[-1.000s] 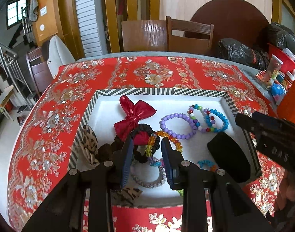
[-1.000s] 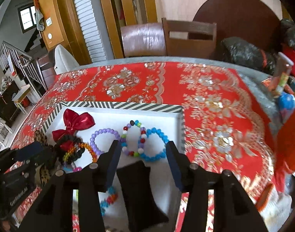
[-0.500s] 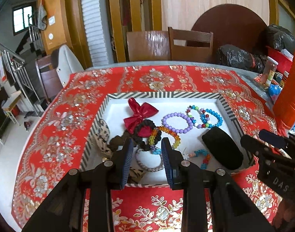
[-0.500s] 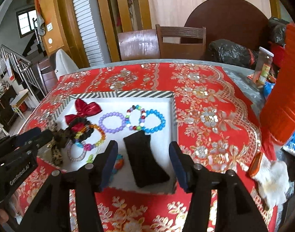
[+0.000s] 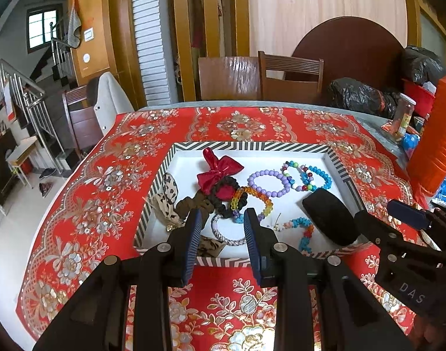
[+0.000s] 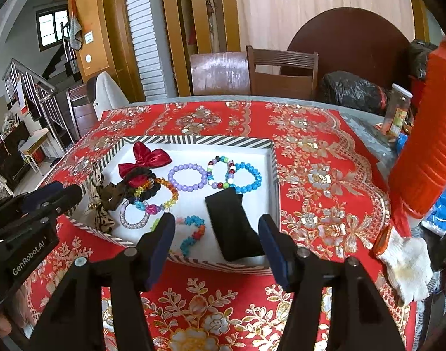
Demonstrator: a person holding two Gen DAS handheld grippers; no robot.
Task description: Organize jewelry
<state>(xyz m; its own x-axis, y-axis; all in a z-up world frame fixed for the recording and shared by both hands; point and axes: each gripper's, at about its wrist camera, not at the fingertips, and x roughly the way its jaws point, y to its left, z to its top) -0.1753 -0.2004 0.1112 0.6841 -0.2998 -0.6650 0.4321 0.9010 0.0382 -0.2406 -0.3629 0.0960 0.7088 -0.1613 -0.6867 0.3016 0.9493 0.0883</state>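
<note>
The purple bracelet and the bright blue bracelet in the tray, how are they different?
The purple bracelet has smooth round lilac beads; the blue bracelet has smaller, knobbly turquoise beads. The purple one lies nearer the tray's middle, clear of the black pouch; the blue one lies nearer the tray's right wall, its near edge meeting that pouch. Both lie flat as closed rings on the white floor, flanking a multicoloured bracelet.

Tray (image 5: 344,172) on red-clothed table (image 5: 100,193)

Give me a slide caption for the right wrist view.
Right tongs opening, empty, above a striped tray of bead bracelets, scrunchies, a red bow and a black pouch.
</note>
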